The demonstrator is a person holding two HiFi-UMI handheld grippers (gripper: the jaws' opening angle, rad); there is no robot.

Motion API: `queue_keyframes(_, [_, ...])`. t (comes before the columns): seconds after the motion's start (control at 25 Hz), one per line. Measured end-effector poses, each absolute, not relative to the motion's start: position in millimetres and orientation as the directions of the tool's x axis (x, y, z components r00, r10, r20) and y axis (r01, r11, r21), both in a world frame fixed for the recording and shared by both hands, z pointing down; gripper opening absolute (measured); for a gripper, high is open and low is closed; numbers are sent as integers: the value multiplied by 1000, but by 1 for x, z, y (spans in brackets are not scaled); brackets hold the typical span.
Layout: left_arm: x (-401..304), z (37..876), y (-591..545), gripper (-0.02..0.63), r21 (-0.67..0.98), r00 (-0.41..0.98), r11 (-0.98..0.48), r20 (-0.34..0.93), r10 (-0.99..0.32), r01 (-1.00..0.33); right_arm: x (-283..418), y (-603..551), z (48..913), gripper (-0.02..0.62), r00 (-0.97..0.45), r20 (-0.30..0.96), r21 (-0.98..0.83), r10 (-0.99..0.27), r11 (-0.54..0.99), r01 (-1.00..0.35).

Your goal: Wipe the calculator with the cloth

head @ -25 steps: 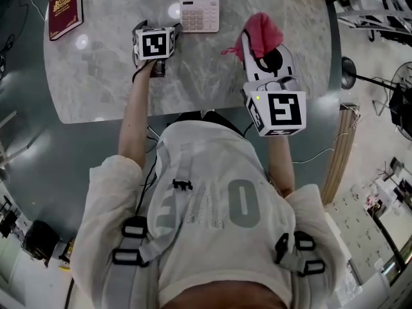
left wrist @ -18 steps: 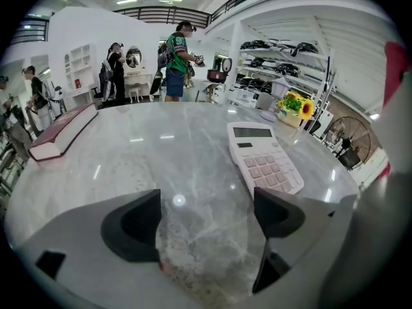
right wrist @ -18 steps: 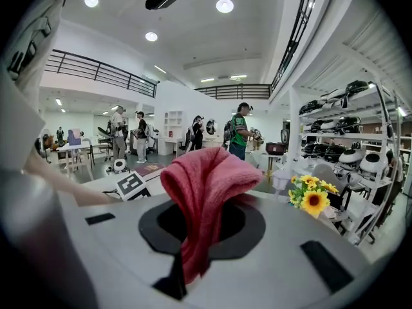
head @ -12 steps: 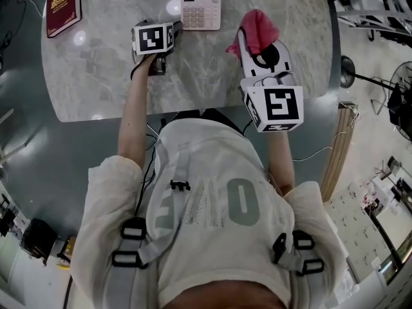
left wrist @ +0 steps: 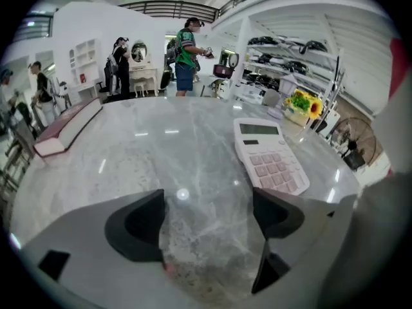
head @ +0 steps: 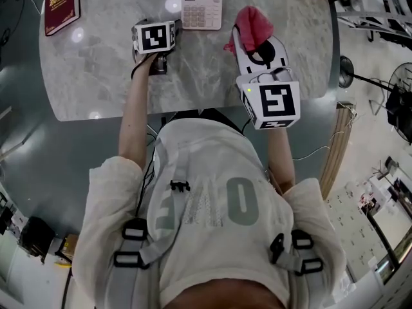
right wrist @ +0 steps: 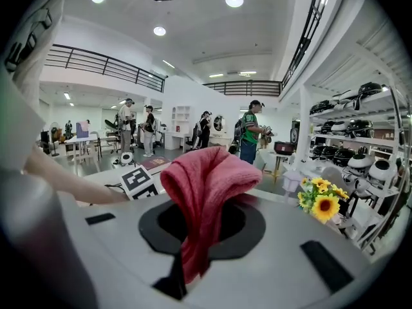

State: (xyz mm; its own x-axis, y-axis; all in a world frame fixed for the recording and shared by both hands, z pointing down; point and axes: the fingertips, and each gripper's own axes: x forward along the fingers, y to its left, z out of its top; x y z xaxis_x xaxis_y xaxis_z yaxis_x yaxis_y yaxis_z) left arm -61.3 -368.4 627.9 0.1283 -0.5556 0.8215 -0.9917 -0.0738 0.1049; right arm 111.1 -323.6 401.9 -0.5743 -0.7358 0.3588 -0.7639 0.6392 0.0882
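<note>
Right gripper is clamped on the red cloth, which bunches up past the jaws, right of the calculator. Left gripper has jaws apart with nothing between, low over the desk, just beside the calculator's near-left corner. Calculator flat near the far edge. Red book far left.

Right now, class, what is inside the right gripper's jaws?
A red cloth, pinched in the shut jaws of the right gripper and bunched above them. The clamped stretch of cloth is covered, and the bunch blocks whatever lies directly behind it.
</note>
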Motion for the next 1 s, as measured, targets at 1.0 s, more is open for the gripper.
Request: queue_keyframes(1.0, [-54, 624, -372, 434, 188, 169, -22, 821, -546, -982, 84, -369, 413, 57, -591, 394, 184, -704, 690, -700])
